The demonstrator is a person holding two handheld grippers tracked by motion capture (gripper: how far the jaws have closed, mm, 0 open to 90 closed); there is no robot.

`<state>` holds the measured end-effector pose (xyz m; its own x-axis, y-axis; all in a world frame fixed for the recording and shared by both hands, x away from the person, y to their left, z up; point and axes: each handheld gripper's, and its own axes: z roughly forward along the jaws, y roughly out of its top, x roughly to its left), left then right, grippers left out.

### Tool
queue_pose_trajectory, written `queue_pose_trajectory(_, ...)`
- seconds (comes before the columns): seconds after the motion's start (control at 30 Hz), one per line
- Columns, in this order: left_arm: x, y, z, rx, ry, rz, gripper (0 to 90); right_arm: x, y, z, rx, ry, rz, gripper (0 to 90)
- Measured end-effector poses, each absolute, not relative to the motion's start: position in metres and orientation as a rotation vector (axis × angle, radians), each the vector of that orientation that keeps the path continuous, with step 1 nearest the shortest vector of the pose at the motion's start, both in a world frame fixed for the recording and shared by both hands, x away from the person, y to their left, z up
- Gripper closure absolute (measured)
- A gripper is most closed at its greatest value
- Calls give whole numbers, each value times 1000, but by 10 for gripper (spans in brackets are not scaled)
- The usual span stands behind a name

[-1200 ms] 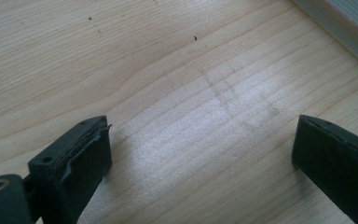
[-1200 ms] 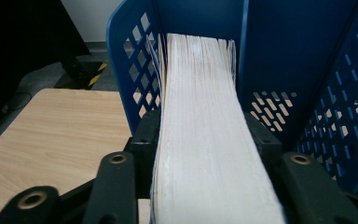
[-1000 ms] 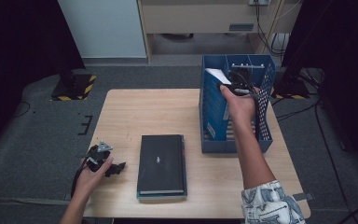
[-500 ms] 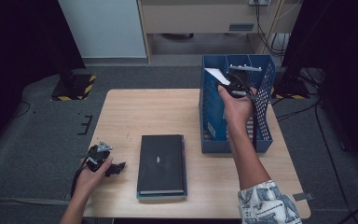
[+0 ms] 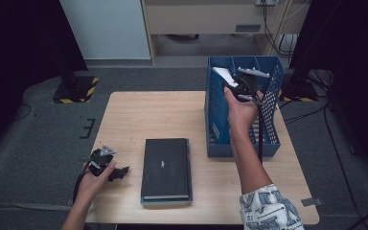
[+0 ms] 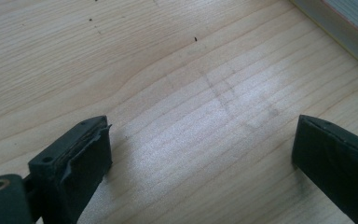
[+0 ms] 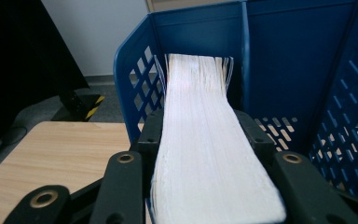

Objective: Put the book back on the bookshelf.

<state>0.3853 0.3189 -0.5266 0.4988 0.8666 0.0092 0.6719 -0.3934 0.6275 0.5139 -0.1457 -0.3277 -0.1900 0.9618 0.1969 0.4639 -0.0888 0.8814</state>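
Note:
My right gripper [image 5: 235, 88] is raised over the left slot of a blue mesh file box [image 5: 273, 110] and is shut on a thick book [image 5: 222, 75]. In the right gripper view the book's white page edges [image 7: 205, 154] run forward between the jaws of that gripper [image 7: 200, 126], and its far end reaches the box's back wall [image 7: 289, 56]. At the table's front left, my left gripper [image 5: 117, 173] rests low, open. Its jaws [image 6: 200, 144] stand wide apart over bare wood with nothing between them.
A black closed book [image 5: 166, 167] lies flat near the front middle of the wooden table [image 5: 139, 115], just right of my left gripper; its edge [image 6: 349, 28] shows at the top right of the left gripper view. Dark floor surrounds the table.

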Motion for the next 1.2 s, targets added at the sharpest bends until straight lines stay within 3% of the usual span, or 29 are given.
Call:
queue_pose_trajectory(0.73,385,318,-526,2193,1247,459,40,514,-143,-310,1558,1928,1019,588)
queue_pose_trajectory(1.2,385,317,-525,2190,1245,456,41,512,-143,-316,1543,2004,979,562)
